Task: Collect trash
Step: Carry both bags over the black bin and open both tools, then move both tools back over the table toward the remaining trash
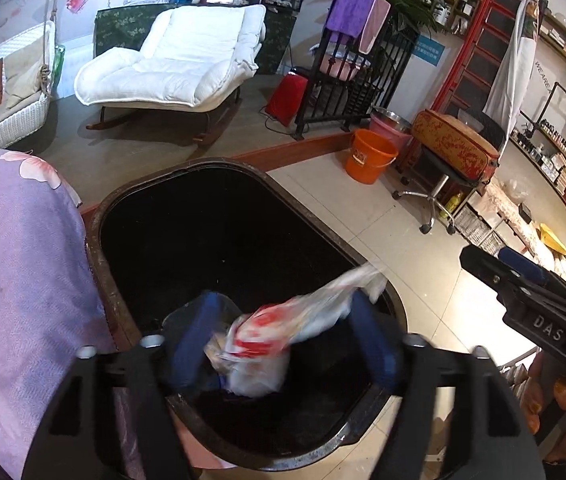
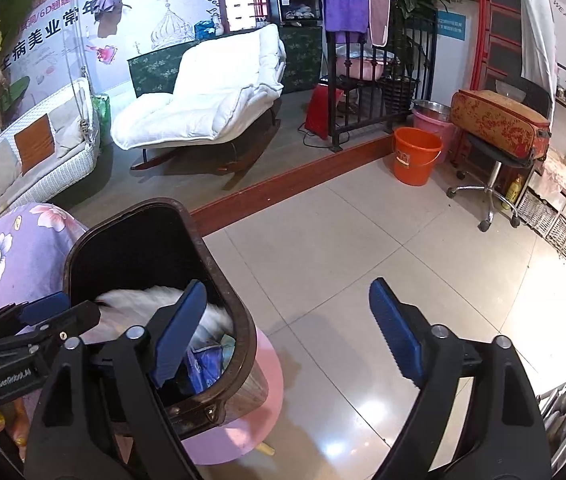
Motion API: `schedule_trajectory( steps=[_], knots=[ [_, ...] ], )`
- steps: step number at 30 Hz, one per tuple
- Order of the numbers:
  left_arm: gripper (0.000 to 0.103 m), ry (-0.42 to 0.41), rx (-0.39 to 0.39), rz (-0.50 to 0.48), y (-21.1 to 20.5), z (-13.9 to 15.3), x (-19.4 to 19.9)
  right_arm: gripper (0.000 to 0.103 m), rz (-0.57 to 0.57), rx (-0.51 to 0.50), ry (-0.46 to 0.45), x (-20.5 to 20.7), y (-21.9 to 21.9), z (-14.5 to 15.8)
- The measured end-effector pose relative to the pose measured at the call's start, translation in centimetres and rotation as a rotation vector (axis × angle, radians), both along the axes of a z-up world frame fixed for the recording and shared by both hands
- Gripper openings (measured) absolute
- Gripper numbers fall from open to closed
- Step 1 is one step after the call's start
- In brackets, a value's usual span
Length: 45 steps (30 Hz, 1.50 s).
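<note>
Trash bag (image 1: 267,344) between open left hand-held gripper (image 1: 283,344) pads, over bin (image 1: 95,216); right hand-held gripper (image 2: 283,344) open.

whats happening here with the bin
A person is collecting trash with a hand-held gripper in each hand. The left hand-held gripper is over the dark trash bin, jaws open, with a crumpled plastic bag between them, apparently dropping in. The right hand-held gripper is open and empty, above the tiled floor beside the bin.
</note>
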<state>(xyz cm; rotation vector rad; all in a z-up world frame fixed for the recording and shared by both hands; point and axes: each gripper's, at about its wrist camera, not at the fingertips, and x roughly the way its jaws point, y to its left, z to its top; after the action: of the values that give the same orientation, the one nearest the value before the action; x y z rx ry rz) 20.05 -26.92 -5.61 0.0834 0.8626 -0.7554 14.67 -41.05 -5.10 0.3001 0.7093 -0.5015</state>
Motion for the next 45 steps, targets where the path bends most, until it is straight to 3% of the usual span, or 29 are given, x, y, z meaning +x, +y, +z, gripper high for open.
schedule_trajectory(
  steps=[9, 18, 28, 35, 39, 42, 45],
  knots=[
    [0.089, -0.088, 0.029, 0.018, 1.4, 1.3, -1.7, 0.089, 0.028, 0.016, -0.047, -0.5, 0.7, 0.6],
    [0.09, -0.15, 0.057, 0.11, 7.8, 2.5, -4.9, 0.089, 0.23, 0.027, -0.077, 2.0, 6.0, 1.2],
    [0.092, -0.179, 0.026, 0.343, 17.4, 4.3, -6.9, 0.089, 0.555, 0.054, -0.088, 4.9, 16.3, 2.0],
    [0.092, -0.222, 0.062, 0.53, 24.4, 4.6, -8.6, 0.089, 0.779, 0.105, -0.087, 6.0, 23.8, 2.4],
    [0.092, -0.214, 0.076, 0.65, 28.7, 4.2, -9.4, 0.089, 0.909, 0.087, -0.08, 6.2, 28.6, 2.6],
    [0.092, -0.194, 0.042, 0.732, 32.3, 4.1, -9.9, 0.088, 0.998, 0.049, -0.062, 6.2, 32.4, 2.3],
    [0.092, -0.158, 0.008, 0.805, 35.2, 3.7, -9.8, 0.081, 1.081, 0.004, -0.041, 6.2, 35.7, 2.0]
  ],
)
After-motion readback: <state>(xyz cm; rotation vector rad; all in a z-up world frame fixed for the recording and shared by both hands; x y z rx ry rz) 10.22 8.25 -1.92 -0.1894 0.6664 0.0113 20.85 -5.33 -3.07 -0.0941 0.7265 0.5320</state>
